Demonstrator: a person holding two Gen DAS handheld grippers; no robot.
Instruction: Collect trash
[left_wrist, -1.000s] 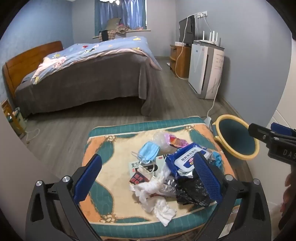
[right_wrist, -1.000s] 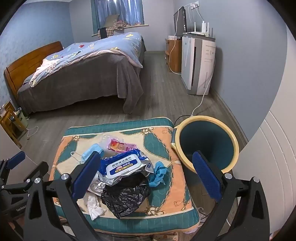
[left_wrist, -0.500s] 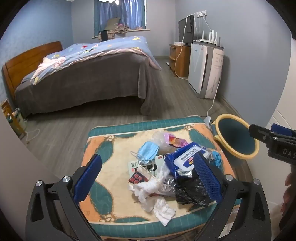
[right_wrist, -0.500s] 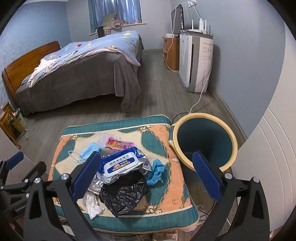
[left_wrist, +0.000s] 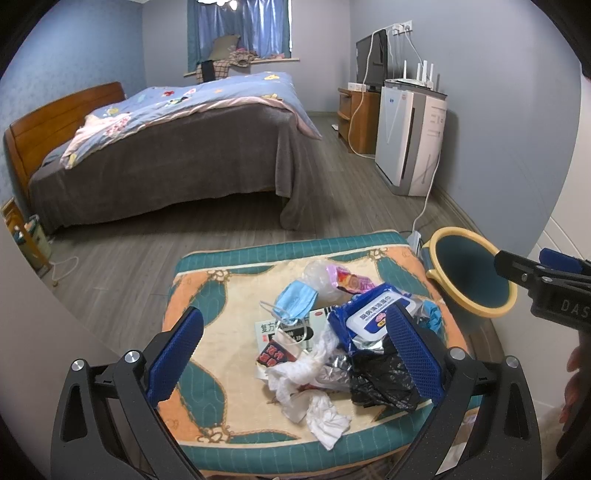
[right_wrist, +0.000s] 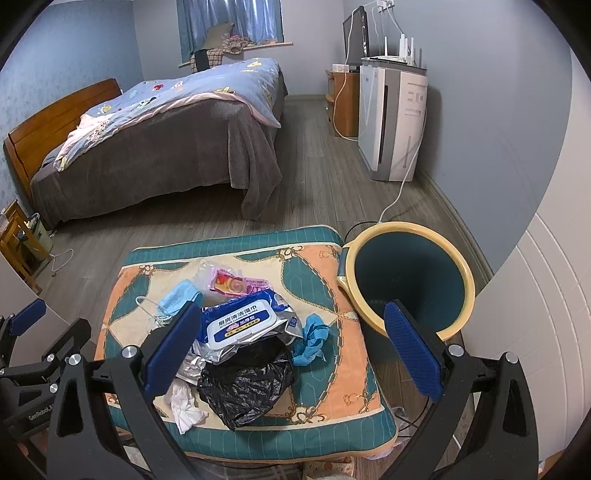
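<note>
A heap of trash lies on a patterned cushion (left_wrist: 207, 317) (right_wrist: 332, 384): a blue wet-wipe pack (left_wrist: 369, 314) (right_wrist: 240, 325), a black plastic bag (left_wrist: 380, 380) (right_wrist: 247, 384), white crumpled tissue (left_wrist: 314, 391) (right_wrist: 184, 402), a blue face mask (left_wrist: 295, 301) (right_wrist: 179, 297), a pink wrapper (left_wrist: 351, 280) (right_wrist: 232, 284) and a blue glove (right_wrist: 310, 338). A teal bin with a yellow rim (left_wrist: 469, 280) (right_wrist: 410, 284) stands right of the cushion. My left gripper (left_wrist: 291, 354) hovers open over the heap. My right gripper (right_wrist: 291, 350) is open too, above the cushion's right side.
A bed (left_wrist: 166, 147) with a blue quilt fills the far left. An air purifier (left_wrist: 410, 144), a wooden TV stand (left_wrist: 358, 118) and a trailing white cable (left_wrist: 424, 206) line the right wall. Grey wood floor lies between bed and cushion. A hand (left_wrist: 572, 384) shows at the right edge.
The right gripper has crept slightly rightward and back from the cushion, so the bin sits more central. The left gripper has barely moved. Nothing was grasped.
</note>
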